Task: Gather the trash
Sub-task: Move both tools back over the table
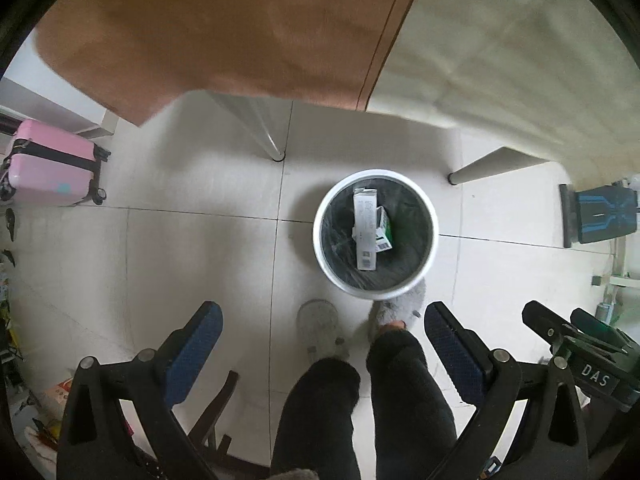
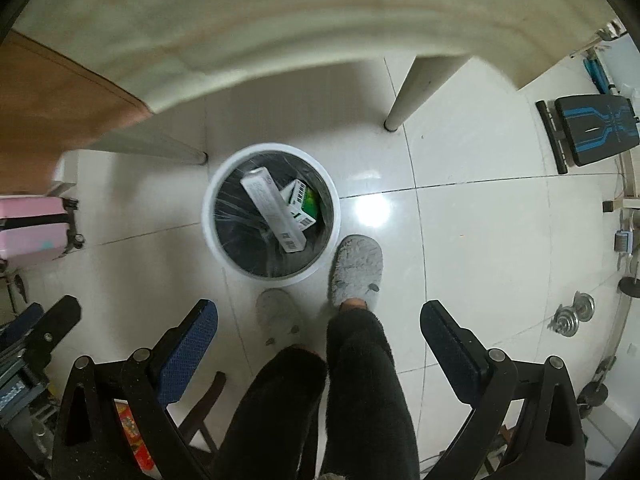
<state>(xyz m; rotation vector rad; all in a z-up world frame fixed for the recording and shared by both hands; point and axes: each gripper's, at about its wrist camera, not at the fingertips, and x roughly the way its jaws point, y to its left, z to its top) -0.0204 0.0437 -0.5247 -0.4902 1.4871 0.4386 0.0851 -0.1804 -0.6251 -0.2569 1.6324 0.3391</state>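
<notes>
Tongs on both sides hang wide and hold nothing, pointing down at a tiled floor [image 1: 200,240]. Left tongs [image 1: 323,350] frame the person's dark trouser legs [image 1: 360,400] and 2 grey slippers [image 1: 318,328]; right tongs [image 2: 319,344] show the same from the other side. In the left view the right tool's body sits at the lower right edge and carries a label [image 1: 595,375] reading "DAS".

Ahead stands a round white bin [image 1: 320,240] lined with a dark bag. Inside it lie 2 cartons: a long white box [image 1: 366,232] with grey print too small to read and a barcode patch near its lower end, and under it a green-and-white box [image 1: 385,230], also showing a barcode. In the right view the bin [image 2: 210,216] holds the same white box [image 2: 272,208] and green box [image 2: 308,204]. One slipper [image 2: 356,274] touches the bin's rim.

A desk [image 1: 500,40] with pale legs looms above the bin, partly under a brown cloth [image 1: 220,20]. A pink suitcase [image 1: 52,164] stands at the left, and a black and blue bench pad [image 2: 596,134] at the right. No writing on either can be read.
</notes>
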